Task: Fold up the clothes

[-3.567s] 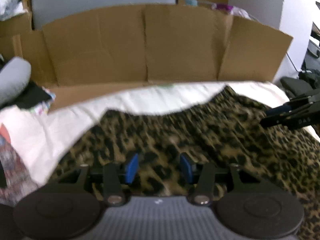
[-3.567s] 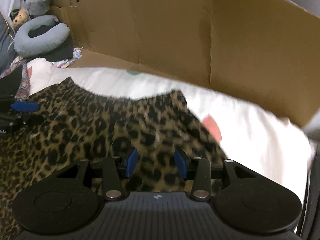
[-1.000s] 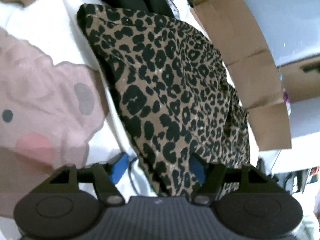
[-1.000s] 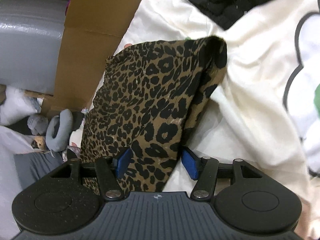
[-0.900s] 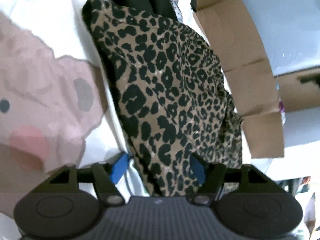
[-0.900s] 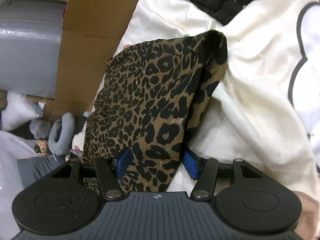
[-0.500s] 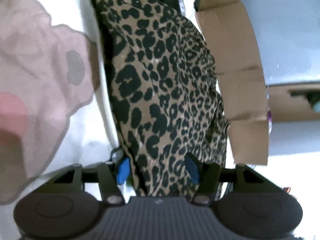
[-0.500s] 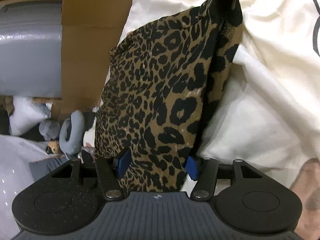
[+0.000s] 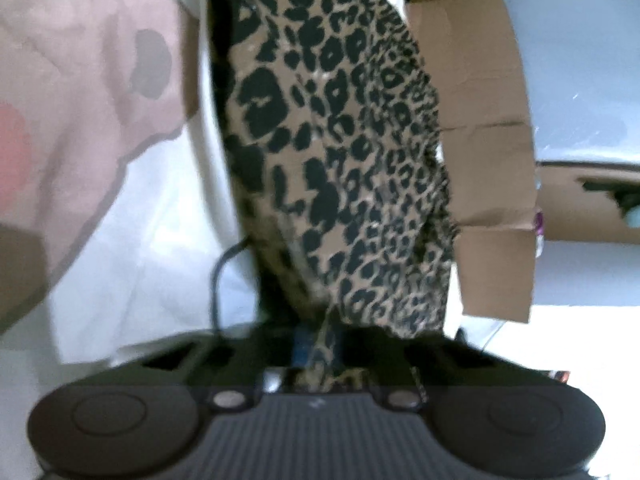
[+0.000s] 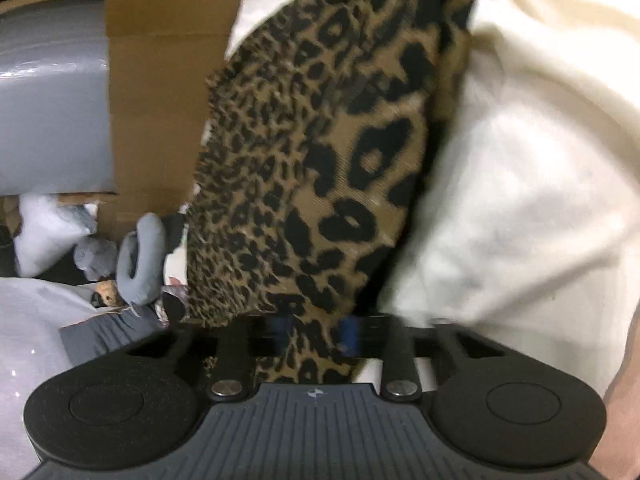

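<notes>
- The left gripper (image 9: 318, 346) has just snapped together, and a thin bunch of the leopard cloth (image 9: 340, 152) is pinched between its blue pads
- The right gripper (image 10: 314, 332) has just closed as well, and it clamps another edge of the leopard cloth (image 10: 320, 168) between its blue pads
- In the left wrist view the leopard cloth runs up and away from the gripper in a long strip, folded over on itself, with a dark edge down its left side
- It lies on a white blanket (image 9: 160, 240) that has a big pale pink shape (image 9: 80, 92) printed on it, with a grey spot and a red spot
- A thin dark cord (image 9: 218, 280) curls on the white blanket just beside the cloth, near the left gripper
- To the right of the cloth stands a brown cardboard wall (image 9: 480, 160), and behind that is something grey (image 9: 580, 80)
- In the right wrist view the same cloth goes up the middle, and the white blanket (image 10: 520, 180) is puffed up on its right side
- On the left in that view there is cardboard (image 10: 160, 100), a grey neck pillow (image 10: 142, 260) and a pile of other soft things, well apart from the cloth
- Both pictures are a bit blurry, so the tiny parts of the pads are hard to see
</notes>
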`<act>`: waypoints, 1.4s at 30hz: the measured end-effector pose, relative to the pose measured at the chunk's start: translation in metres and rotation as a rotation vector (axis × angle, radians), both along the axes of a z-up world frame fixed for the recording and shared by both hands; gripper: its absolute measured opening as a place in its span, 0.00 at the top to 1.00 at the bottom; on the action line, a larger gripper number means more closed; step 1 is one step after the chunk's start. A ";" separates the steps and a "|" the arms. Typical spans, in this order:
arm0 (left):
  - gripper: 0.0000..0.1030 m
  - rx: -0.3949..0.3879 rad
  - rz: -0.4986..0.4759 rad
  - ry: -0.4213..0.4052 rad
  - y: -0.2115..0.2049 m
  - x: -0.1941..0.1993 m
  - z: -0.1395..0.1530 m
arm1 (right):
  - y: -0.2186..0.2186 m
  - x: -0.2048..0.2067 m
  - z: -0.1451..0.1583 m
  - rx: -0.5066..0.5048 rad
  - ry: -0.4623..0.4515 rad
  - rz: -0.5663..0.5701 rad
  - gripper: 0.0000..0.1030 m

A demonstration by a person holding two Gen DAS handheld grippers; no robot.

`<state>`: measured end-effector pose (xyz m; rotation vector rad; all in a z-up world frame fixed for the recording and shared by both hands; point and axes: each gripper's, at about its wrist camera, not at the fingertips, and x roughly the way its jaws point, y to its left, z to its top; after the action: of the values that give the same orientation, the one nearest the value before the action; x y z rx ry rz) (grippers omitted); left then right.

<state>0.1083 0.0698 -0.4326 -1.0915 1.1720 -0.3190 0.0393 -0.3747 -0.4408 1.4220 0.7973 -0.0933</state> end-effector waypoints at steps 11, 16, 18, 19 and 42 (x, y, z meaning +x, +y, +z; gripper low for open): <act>0.98 0.037 -0.003 -0.032 0.009 -0.010 0.017 | -0.002 -0.019 0.015 -0.034 0.020 0.019 1.00; 0.98 0.048 -0.010 -0.018 0.007 -0.005 0.015 | -0.006 -0.014 0.015 -0.049 0.053 0.040 0.90; 0.98 0.048 -0.012 -0.010 0.007 -0.004 0.013 | -0.009 -0.017 0.015 -0.045 0.043 0.030 0.68; 0.98 0.047 -0.014 -0.005 0.007 -0.003 0.012 | -0.010 -0.019 0.015 -0.039 0.038 0.022 0.62; 0.98 0.058 -0.023 0.025 -0.001 0.005 0.000 | -0.047 -0.017 0.011 -0.094 -0.040 -0.121 0.44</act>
<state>0.1135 0.0688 -0.4326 -1.0349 1.2095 -0.2883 0.0227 -0.4216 -0.4296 1.3783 0.6652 -0.1928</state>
